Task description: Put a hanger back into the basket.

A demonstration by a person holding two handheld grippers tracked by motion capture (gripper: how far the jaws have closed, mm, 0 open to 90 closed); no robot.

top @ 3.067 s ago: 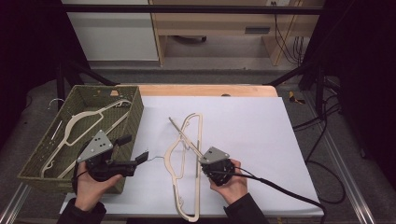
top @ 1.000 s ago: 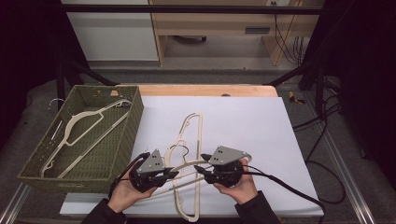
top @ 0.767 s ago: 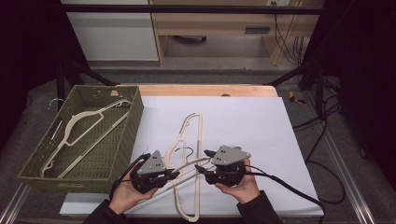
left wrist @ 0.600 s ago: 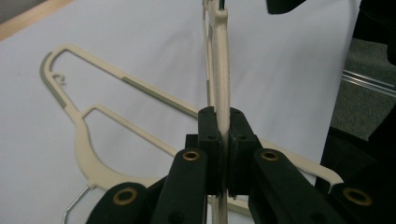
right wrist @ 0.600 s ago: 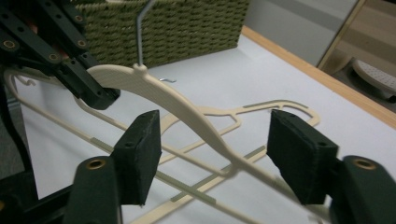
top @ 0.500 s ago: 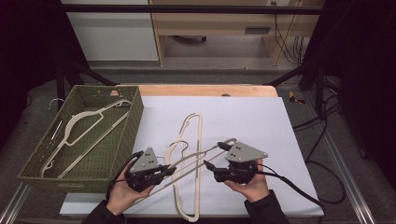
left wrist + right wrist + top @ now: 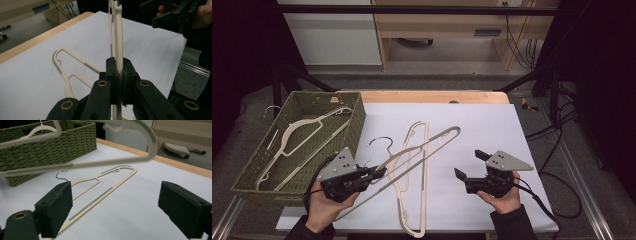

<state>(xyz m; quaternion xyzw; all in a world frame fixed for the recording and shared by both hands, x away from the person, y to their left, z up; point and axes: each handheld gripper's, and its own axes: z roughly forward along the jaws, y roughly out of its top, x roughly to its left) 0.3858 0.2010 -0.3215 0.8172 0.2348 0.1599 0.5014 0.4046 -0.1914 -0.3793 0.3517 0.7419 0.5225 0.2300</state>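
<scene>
Since 1 sec ago right gripper (image 7: pixel 468 165) let go, jaws just opened wide w/ nothing between; left gripper (image 7: pixel 377 173) clamps the raised cream hanger (image 7: pixel 432 142), tilted above the table (image 7: pixel 492 125).

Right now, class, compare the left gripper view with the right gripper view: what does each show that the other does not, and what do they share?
Left gripper view alone: the left gripper shut on the lifted hanger, seen edge-on, with the other hand's gripper beyond it. Right gripper view alone: the right gripper with open jaws, nothing between them, and the green wicker basket holding another hanger. Shared: the lifted hanger, the white table sheet and the hanger lying flat on it.
</scene>
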